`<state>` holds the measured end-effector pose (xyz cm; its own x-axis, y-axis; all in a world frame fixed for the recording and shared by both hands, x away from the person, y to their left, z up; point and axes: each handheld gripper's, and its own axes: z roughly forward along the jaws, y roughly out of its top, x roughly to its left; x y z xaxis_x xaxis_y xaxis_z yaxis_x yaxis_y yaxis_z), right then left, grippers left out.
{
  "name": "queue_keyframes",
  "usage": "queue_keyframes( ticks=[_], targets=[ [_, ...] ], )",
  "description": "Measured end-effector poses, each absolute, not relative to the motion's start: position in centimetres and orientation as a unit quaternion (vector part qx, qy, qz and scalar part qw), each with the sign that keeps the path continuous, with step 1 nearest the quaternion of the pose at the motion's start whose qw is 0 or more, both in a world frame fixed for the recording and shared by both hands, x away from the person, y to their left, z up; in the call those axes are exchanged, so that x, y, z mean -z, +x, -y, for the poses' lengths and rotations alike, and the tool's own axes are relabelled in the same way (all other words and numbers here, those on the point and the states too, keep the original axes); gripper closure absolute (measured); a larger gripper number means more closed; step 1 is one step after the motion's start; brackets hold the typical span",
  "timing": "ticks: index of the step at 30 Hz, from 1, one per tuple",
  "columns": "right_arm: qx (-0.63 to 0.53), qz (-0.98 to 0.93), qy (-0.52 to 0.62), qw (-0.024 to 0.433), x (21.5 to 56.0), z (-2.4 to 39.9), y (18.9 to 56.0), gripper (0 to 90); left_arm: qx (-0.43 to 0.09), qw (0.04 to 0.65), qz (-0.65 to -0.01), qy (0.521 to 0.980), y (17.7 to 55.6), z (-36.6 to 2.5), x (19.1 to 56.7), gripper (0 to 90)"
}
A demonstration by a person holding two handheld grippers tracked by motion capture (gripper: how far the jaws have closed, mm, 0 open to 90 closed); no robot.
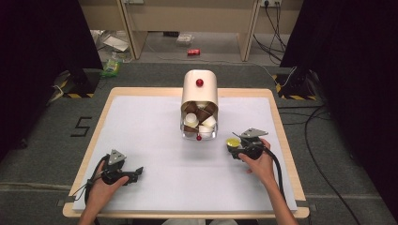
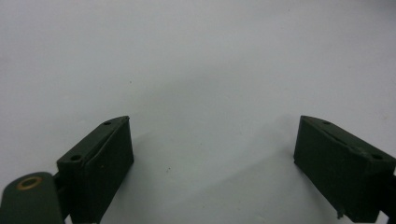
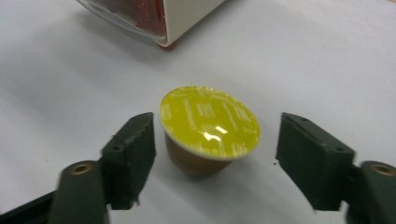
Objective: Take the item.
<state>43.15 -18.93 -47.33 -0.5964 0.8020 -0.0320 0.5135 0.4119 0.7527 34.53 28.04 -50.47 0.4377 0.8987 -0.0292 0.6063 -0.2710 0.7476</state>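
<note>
A coffee capsule (image 3: 210,122) with a yellow foil lid and a brown body stands on the white mat, lid up and tilted slightly. My right gripper (image 3: 215,140) is open, a jaw on either side of the capsule with a gap on both sides, so neither pad touches it. From above, the capsule (image 1: 233,141) sits just in front of the right gripper (image 1: 234,147), right of the dispenser. My left gripper (image 1: 136,172) rests at the front left of the mat. Its jaws (image 2: 212,140) stand wide open over bare mat.
A white capsule dispenser (image 1: 199,91) with a red knob lies at the table's middle back. Its clear front bin (image 1: 199,124) holds several brown and white capsules. The dispenser's corner (image 3: 187,14) lies just beyond the capsule. The white mat (image 1: 155,140) covers the wooden table.
</note>
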Motion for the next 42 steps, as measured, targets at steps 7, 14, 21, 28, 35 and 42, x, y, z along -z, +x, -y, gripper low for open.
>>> queue_keyframes(
  ticks=[7,14,21,28,35,42],
  targets=[
    [-0.376,-0.809,0.406,0.199,46.8,19.3,42.9,22.1,-0.206,0.355,-0.489,0.77,34.5,-28.0,50.5,11.1],
    [-0.385,-0.807,0.403,0.195,46.3,19.5,42.4,21.3,-0.206,0.355,-0.489,0.77,34.5,-28.0,50.5,11.1],
    [-0.387,-0.807,0.401,0.193,46.1,19.7,41.6,21.1,-0.206,0.355,-0.489,0.77,34.5,-28.0,50.5,11.1],
    [-0.389,-0.805,0.402,0.197,46.0,20.2,41.0,20.9,-0.205,0.355,-0.489,0.77,34.5,-28.1,50.5,11.1],
    [-0.388,-0.805,0.403,0.196,46.3,20.6,39.9,20.5,-0.204,0.356,-0.488,0.77,34.5,-28.1,50.5,11.1],
    [-0.387,-0.802,0.411,0.196,46.3,21.5,38.9,20.2,-0.205,0.355,-0.488,0.77,34.5,-28.1,50.5,11.1]
  ],
)
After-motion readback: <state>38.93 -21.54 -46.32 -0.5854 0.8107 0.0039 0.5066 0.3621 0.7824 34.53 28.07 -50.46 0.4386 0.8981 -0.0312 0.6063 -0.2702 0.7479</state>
